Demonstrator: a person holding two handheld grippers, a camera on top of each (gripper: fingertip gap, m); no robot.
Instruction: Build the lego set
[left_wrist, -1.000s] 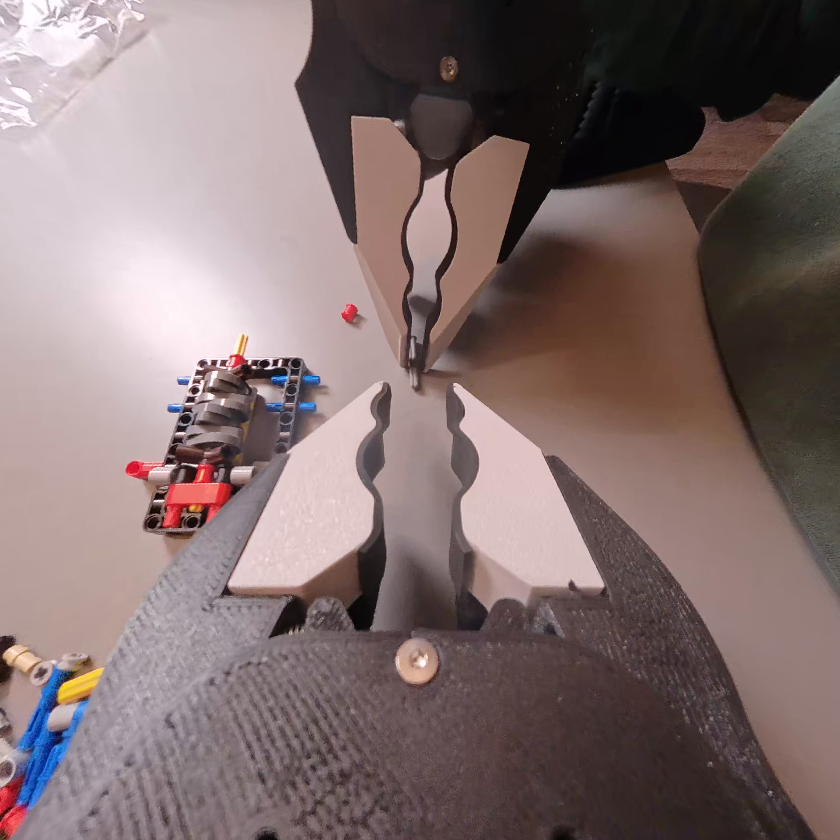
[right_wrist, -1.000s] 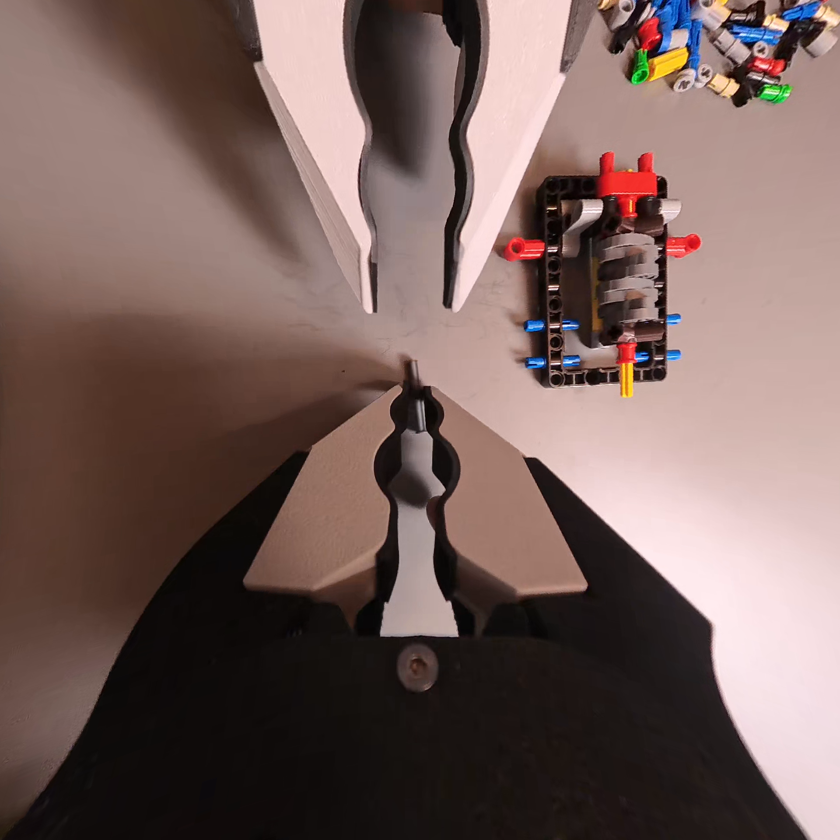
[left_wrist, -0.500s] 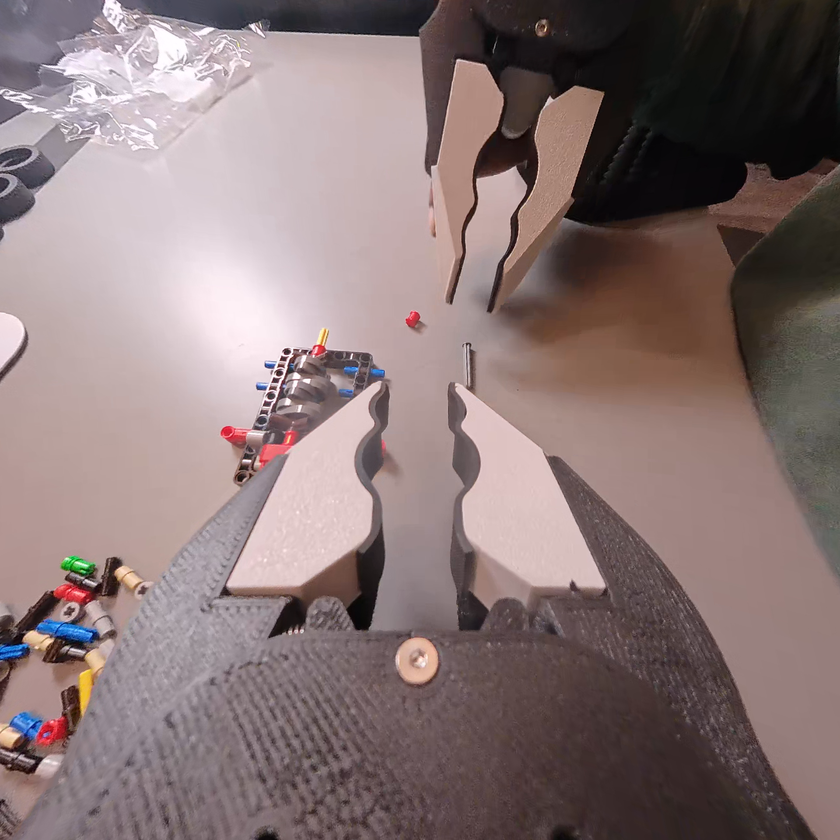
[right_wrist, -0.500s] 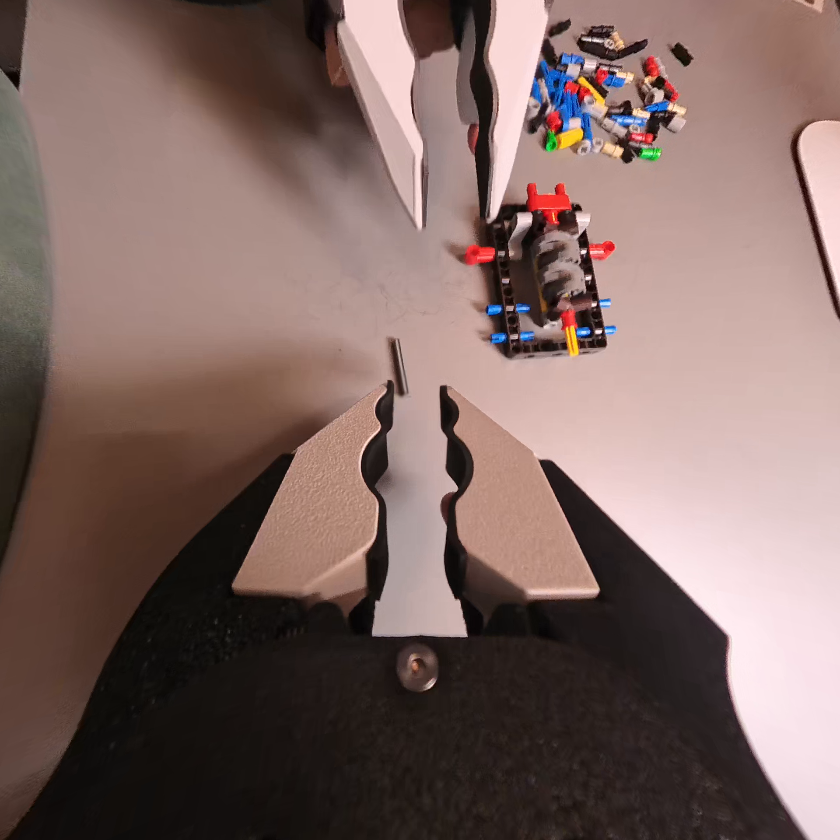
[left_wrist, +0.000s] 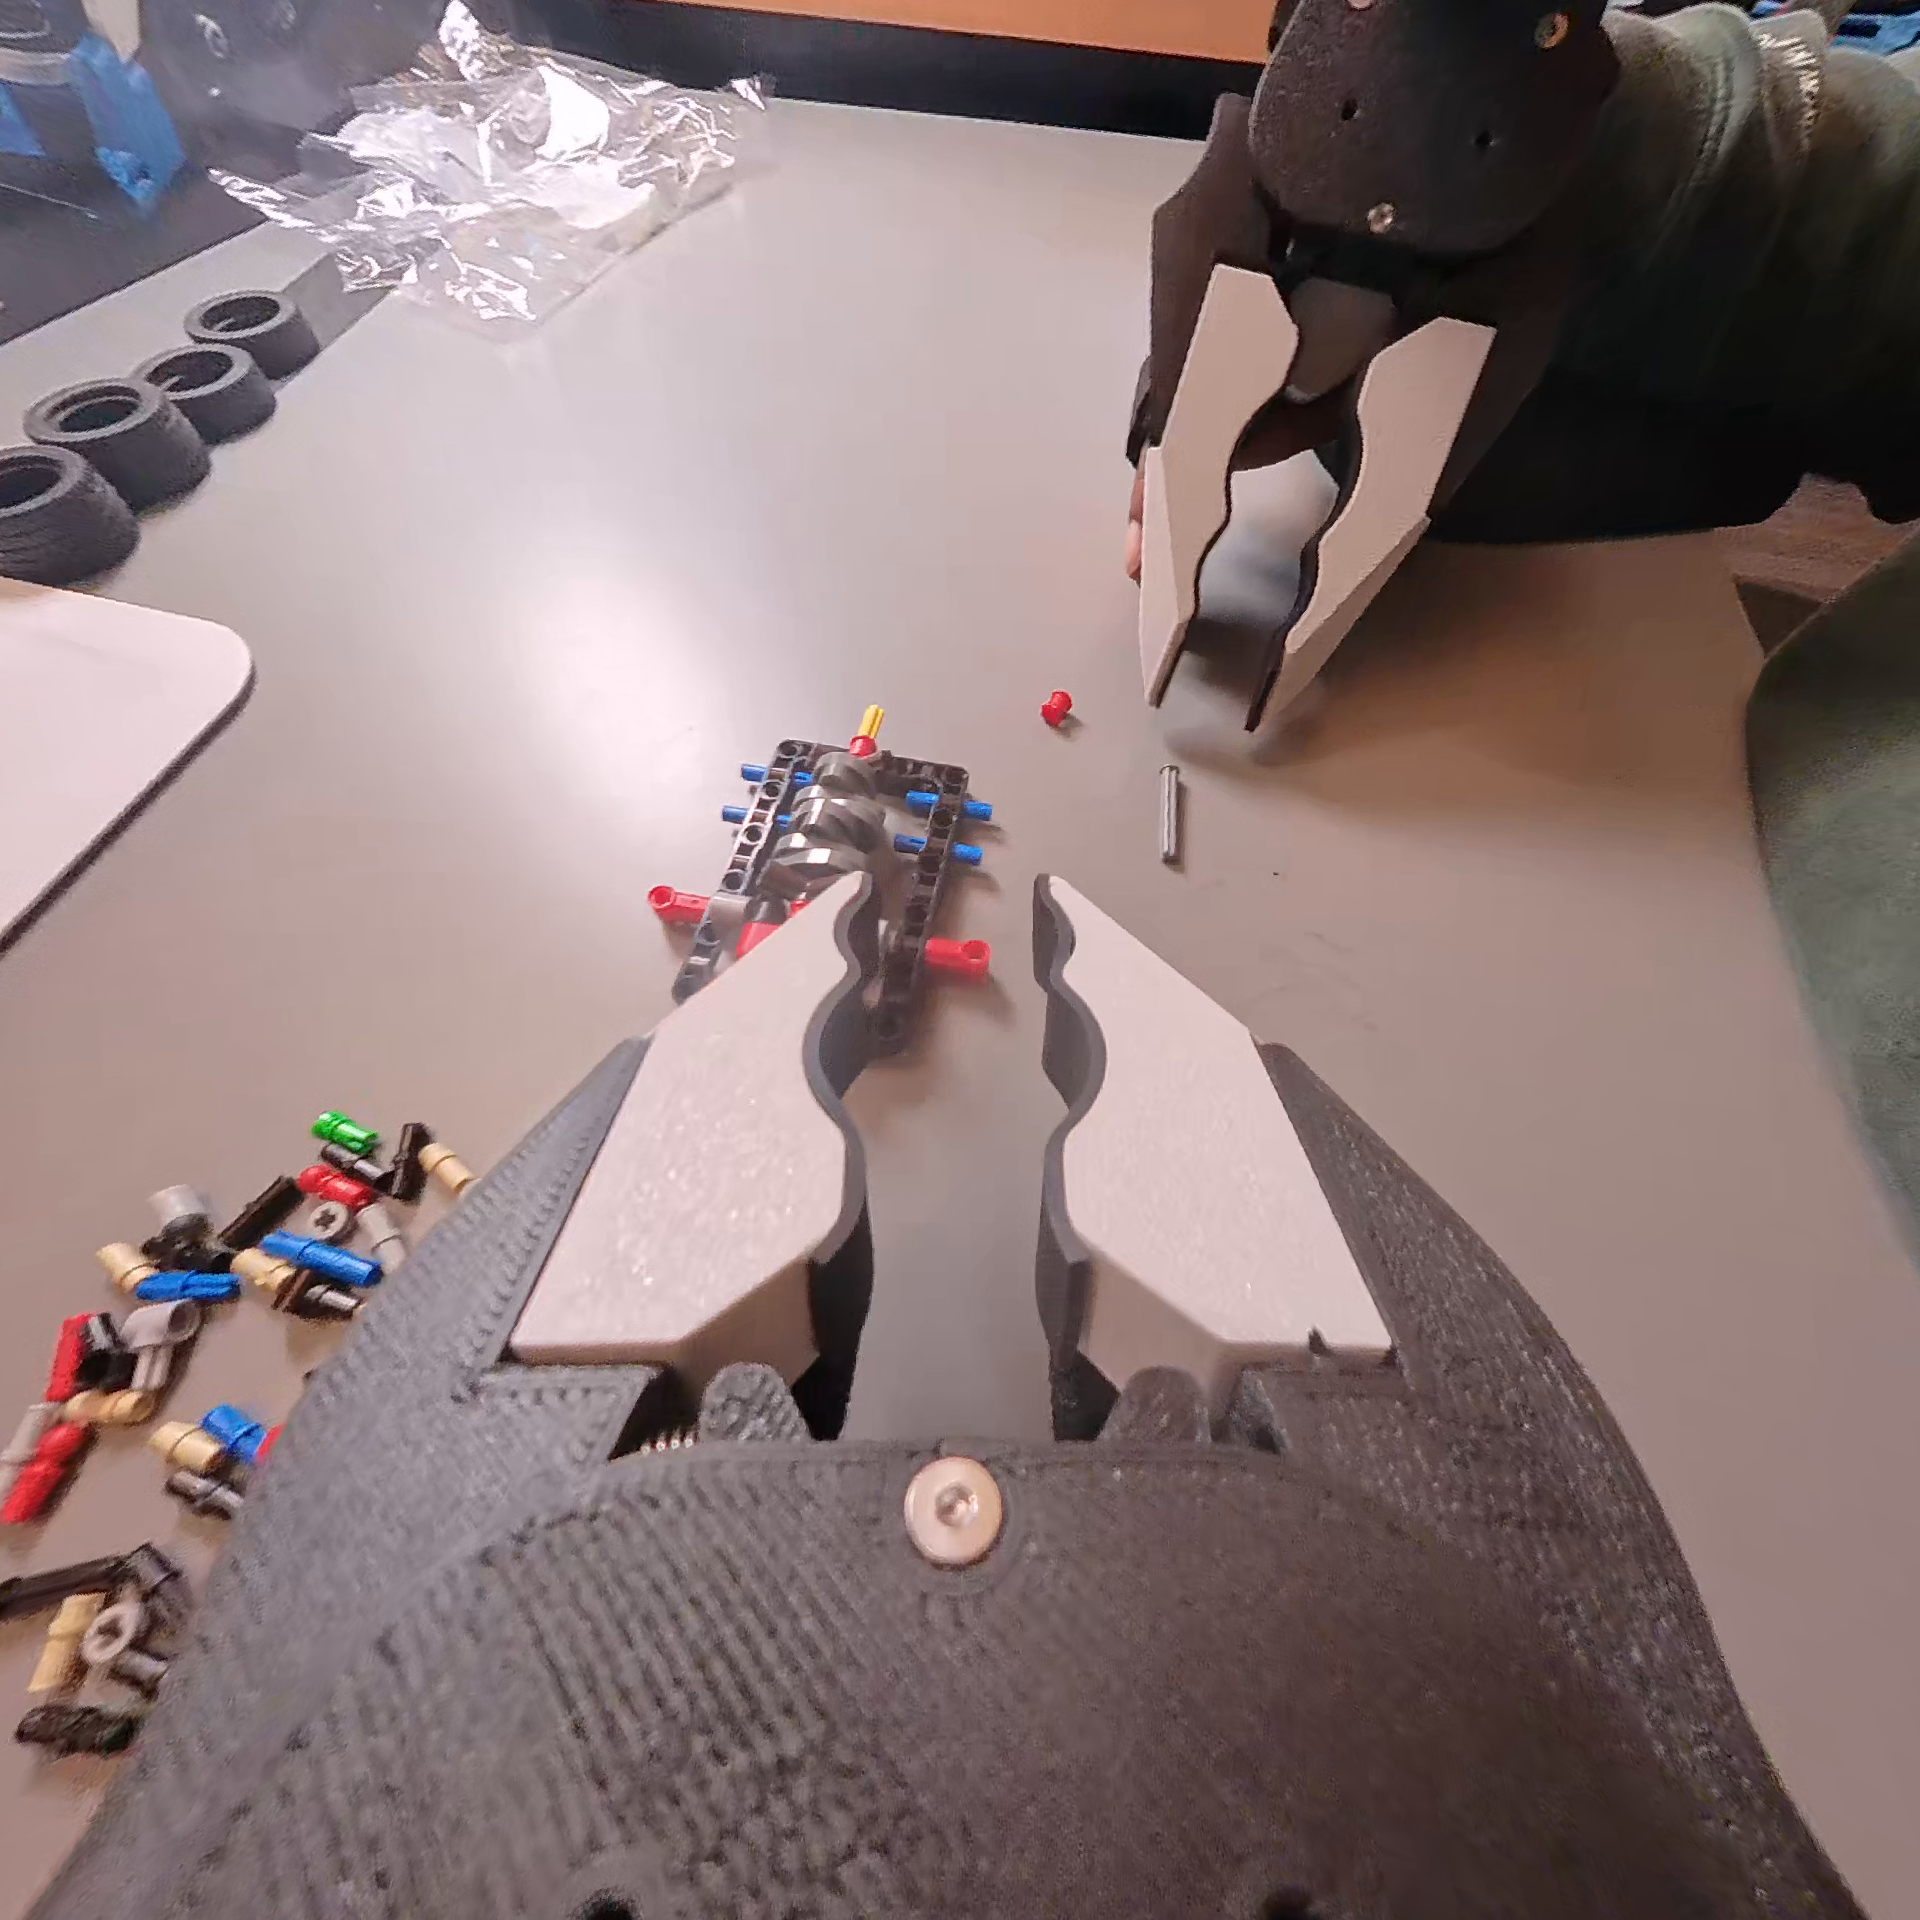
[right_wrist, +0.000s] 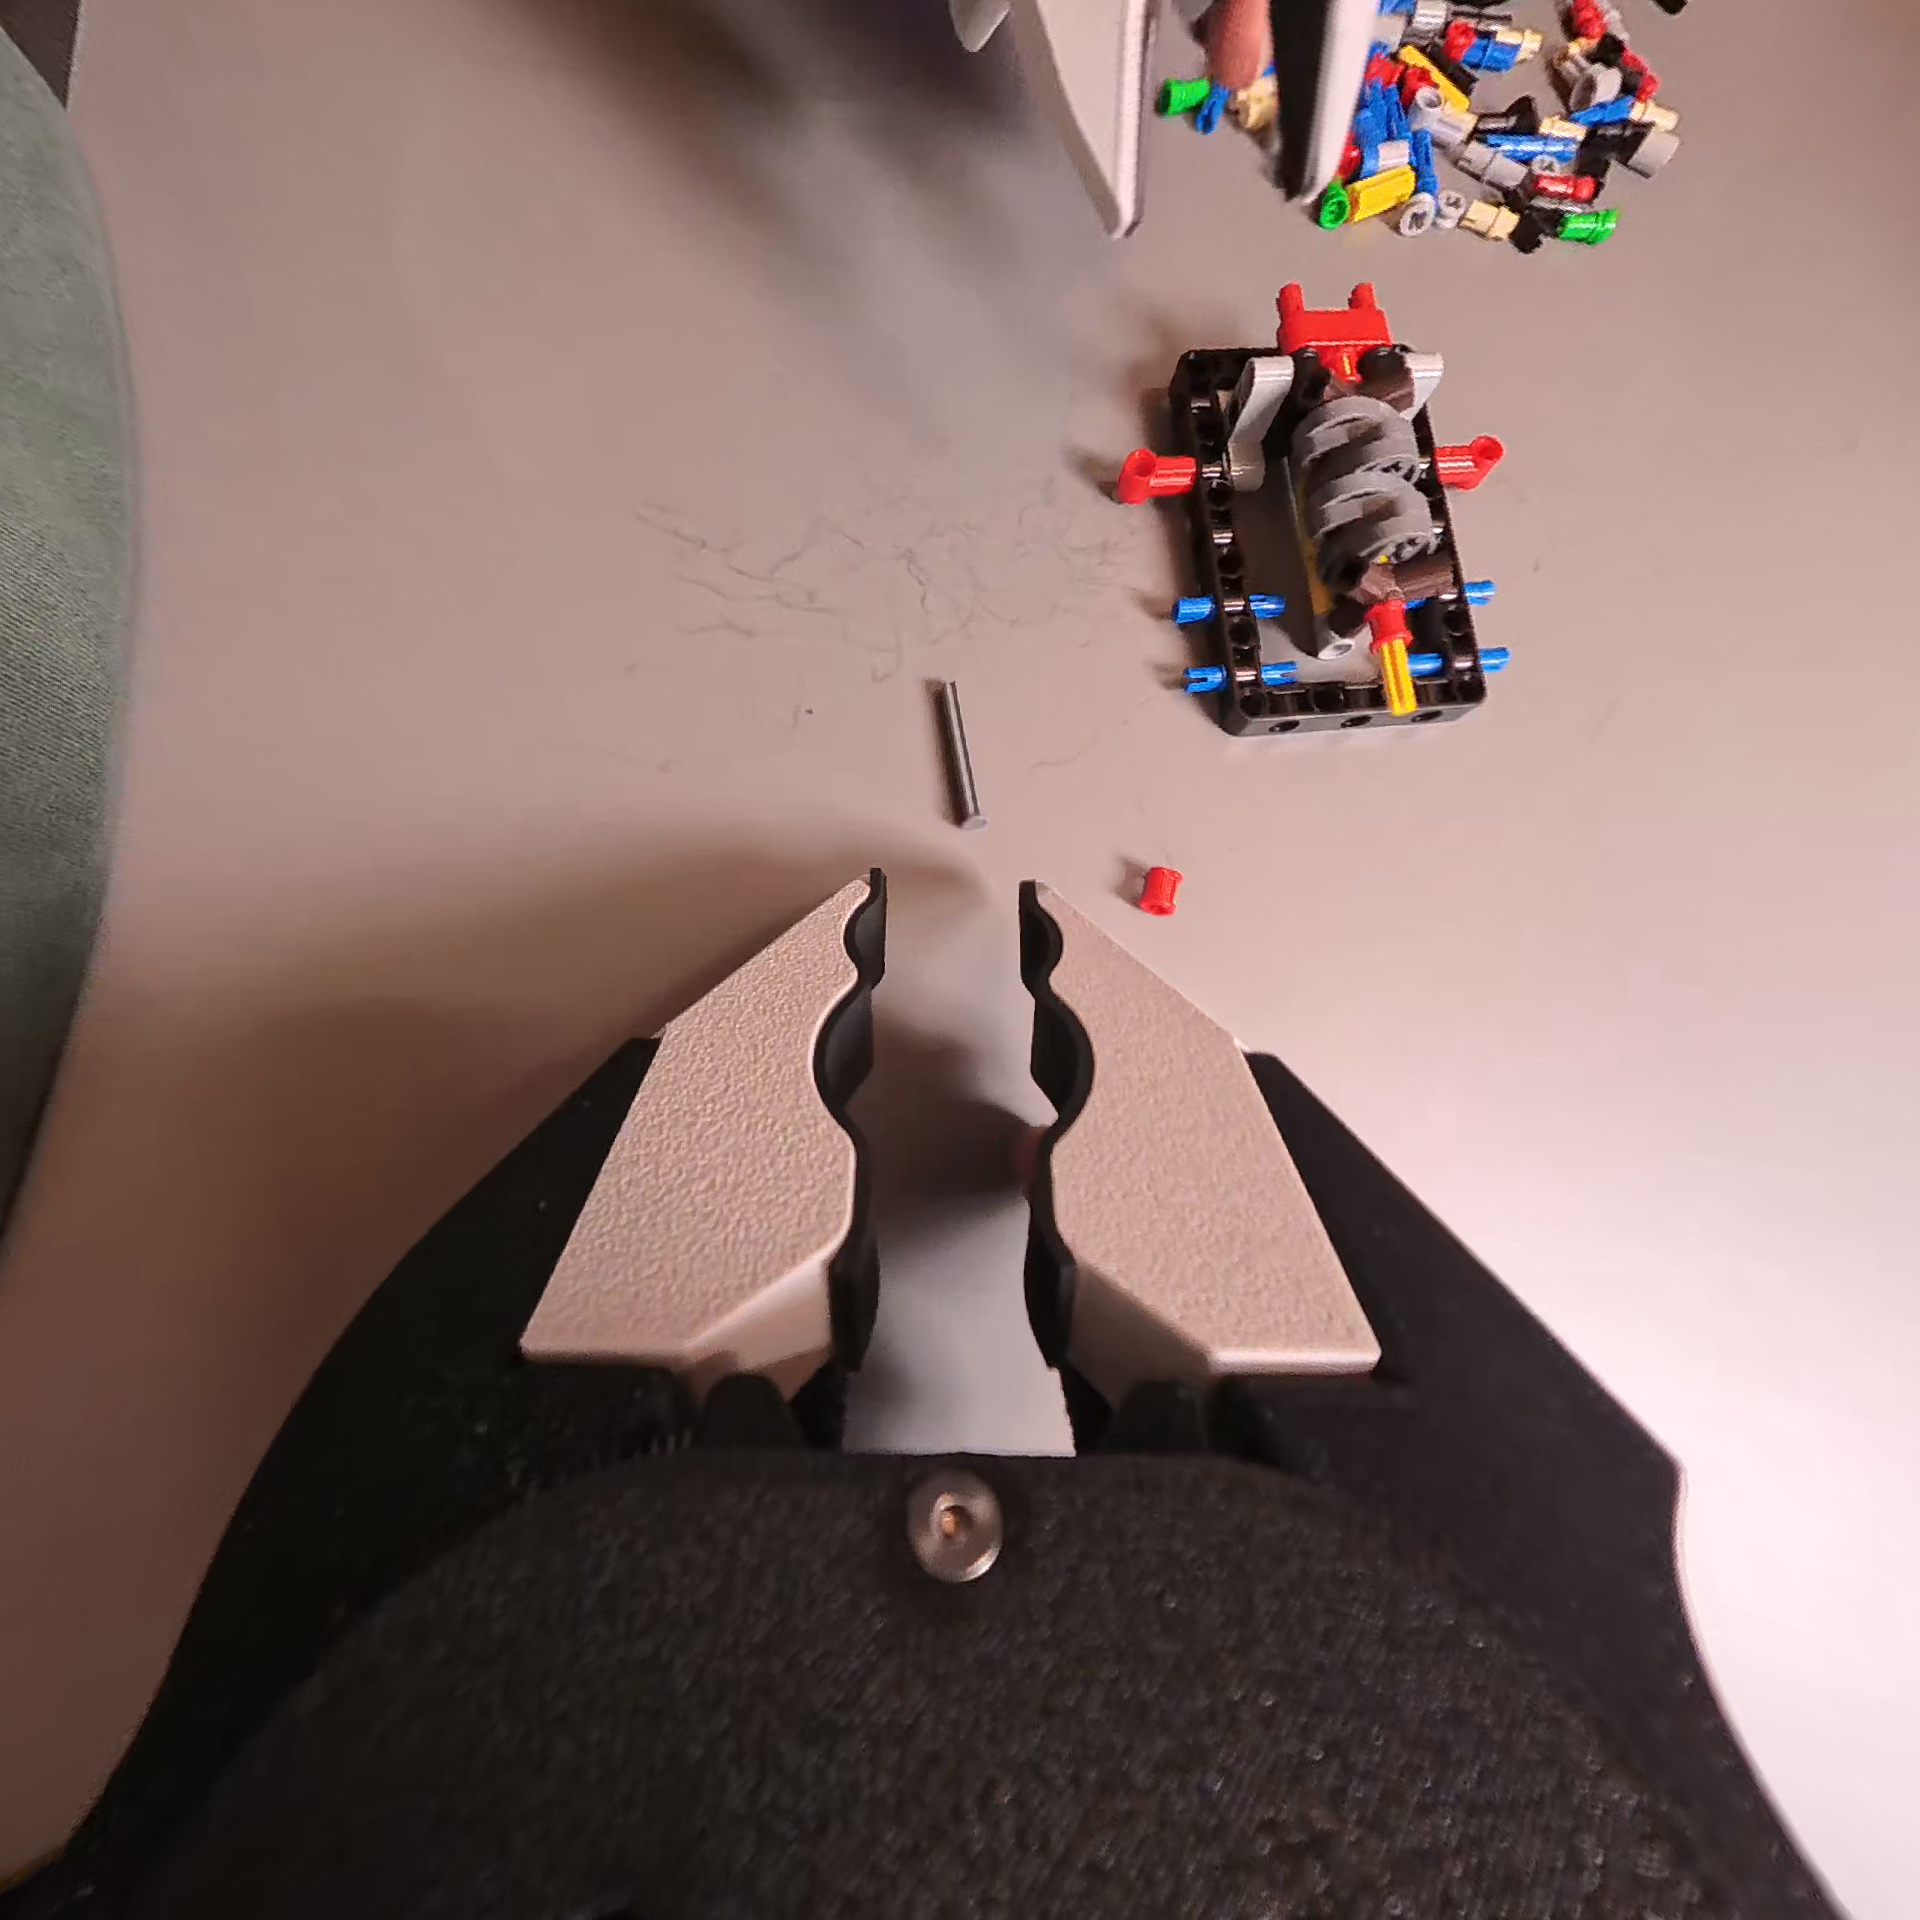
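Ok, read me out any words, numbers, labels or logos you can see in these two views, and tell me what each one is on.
None: no text can be read in either view.
The frame, loose pieces, axle, red bush, tyres and plastic bag show no writing.
The table, left claw and right claw are plain too.
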